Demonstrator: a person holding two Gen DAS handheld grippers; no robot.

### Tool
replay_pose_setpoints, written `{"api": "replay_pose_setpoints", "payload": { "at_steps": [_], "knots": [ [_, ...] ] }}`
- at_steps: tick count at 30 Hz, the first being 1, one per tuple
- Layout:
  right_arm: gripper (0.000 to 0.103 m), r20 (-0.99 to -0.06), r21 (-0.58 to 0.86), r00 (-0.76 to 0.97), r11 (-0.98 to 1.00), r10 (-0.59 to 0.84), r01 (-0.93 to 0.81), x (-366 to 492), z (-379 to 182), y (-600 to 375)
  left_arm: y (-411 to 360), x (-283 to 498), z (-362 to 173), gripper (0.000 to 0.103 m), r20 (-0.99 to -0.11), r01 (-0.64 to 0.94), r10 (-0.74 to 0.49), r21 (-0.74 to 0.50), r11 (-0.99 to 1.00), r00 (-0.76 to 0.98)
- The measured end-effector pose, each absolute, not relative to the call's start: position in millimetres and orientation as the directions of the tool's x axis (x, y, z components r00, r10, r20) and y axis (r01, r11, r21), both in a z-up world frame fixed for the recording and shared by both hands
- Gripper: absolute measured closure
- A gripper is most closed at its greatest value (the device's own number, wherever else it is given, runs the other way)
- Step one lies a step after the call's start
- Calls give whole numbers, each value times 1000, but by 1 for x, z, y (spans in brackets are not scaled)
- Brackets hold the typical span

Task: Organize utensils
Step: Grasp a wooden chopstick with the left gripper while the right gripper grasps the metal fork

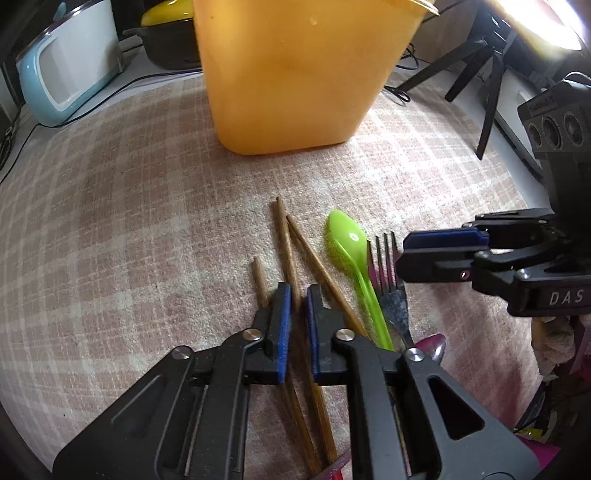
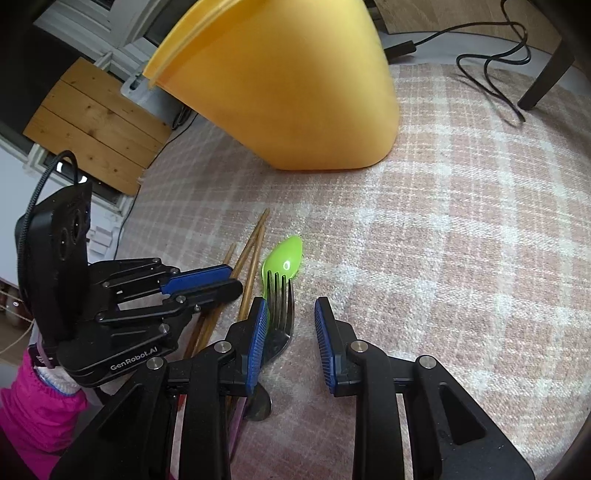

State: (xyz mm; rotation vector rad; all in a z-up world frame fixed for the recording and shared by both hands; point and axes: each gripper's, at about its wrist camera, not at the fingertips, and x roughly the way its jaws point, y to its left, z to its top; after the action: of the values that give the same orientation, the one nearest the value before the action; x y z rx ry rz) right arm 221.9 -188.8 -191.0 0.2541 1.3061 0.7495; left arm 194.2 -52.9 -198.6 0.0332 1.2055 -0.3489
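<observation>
Two grippers hang over a small heap of utensils on a pink-and-cream checked cloth (image 2: 461, 229). In the left wrist view the left gripper (image 1: 298, 295) tilts steeply down at lower centre, its blue pads drawn nearly together around one wooden chopstick (image 1: 285, 240) that runs up between them; whether the pads actually press on it I cannot tell. More chopsticks fan out beside it, one just left of the pads, another slanting to the right. The right gripper (image 2: 291, 310) fills the bottom of its own view, also angled down, jaws apart; a metal fork (image 2: 281, 299) lies against the inner face of its left finger (image 2: 258, 332), and the other finger stands clear on bare cloth. Just beyond the fork's tines lies a lime-green plastic spoon (image 2: 286, 256), bowl pointing up the frame. A purple-handled spoon (image 1: 436, 345) peeks out at lower right of the left view. A pink sleeve (image 2: 37, 413) shows at lower left of the right view.

An orange plastic container (image 1: 295, 74) stands at top centre, apart from the utensils. Behind it, upper left in the left view, sit a pale blue appliance (image 1: 66, 66) and a dark pot with a yellow lid (image 1: 166, 14); black tripod legs (image 1: 480, 74) and cables occupy the upper right.
</observation>
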Motion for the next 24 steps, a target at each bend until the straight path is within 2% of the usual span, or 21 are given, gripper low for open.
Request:
{"api": "replay_pose_setpoints", "payload": {
  "at_steps": [9,10,11,15,19,24],
  "knots": [
    [79,-790,531,81,745,607,-405,218,-195,-160,-42,189,-195,97,-907,278,-270,-181,943,323],
    [87,-800,512,86,751,593,-416,217,-193,-153,-41,189,-195,97,-906,277,-271,-183,943,324],
    [90,-812,494,88,758,578,-426,216,-193,-149,-40,188,-195,97,-905,275,-275,-188,943,324],
    [97,-810,493,93,758,579,-427,214,-191,-138,-38,189,-195,98,-901,260,-290,-210,942,322],
    [102,-816,473,108,763,568,-441,211,-184,-135,-32,189,-193,98,-897,252,-305,-230,940,319],
    [102,-816,452,138,769,561,-451,208,-173,-145,-22,186,-186,98,-880,237,-345,-277,931,326]
  ]
}}
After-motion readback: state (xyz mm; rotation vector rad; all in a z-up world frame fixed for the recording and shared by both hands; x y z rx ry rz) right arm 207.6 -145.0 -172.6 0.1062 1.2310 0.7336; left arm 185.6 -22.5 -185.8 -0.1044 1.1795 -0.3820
